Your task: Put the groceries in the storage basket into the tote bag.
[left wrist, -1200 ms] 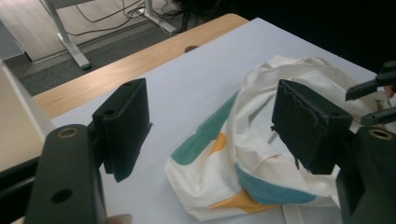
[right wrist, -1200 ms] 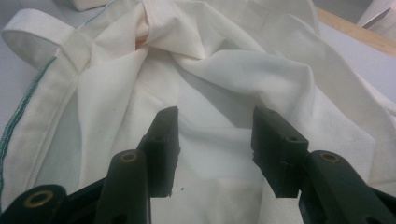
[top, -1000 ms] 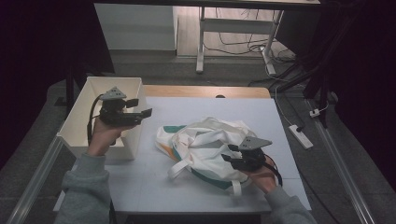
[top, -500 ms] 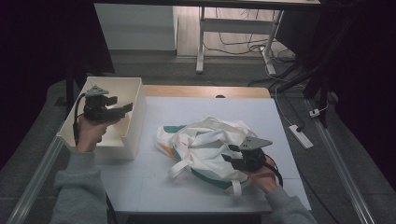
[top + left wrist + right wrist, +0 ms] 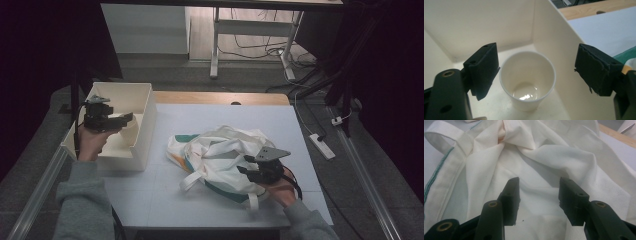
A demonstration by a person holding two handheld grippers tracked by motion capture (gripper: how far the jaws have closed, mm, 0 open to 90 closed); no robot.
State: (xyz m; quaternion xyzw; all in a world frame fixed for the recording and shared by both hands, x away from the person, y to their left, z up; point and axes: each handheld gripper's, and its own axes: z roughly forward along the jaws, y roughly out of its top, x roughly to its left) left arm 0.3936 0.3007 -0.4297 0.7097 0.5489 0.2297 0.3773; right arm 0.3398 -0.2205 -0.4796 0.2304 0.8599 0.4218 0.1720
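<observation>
Standing upright, the paper cup [image 5: 527, 79] opens upward inside the box [image 5: 549, 37]

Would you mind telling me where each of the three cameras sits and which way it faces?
High view: above the person's side, looking forward and down at the table; both forearms, left gripper, right gripper.
Left gripper view: on the left gripper, facing a paper cup inside the white box; fingers apart.
Right gripper view: on the right gripper, facing the cloth bag.
Shared: box, bag and cup also show from above.
</observation>
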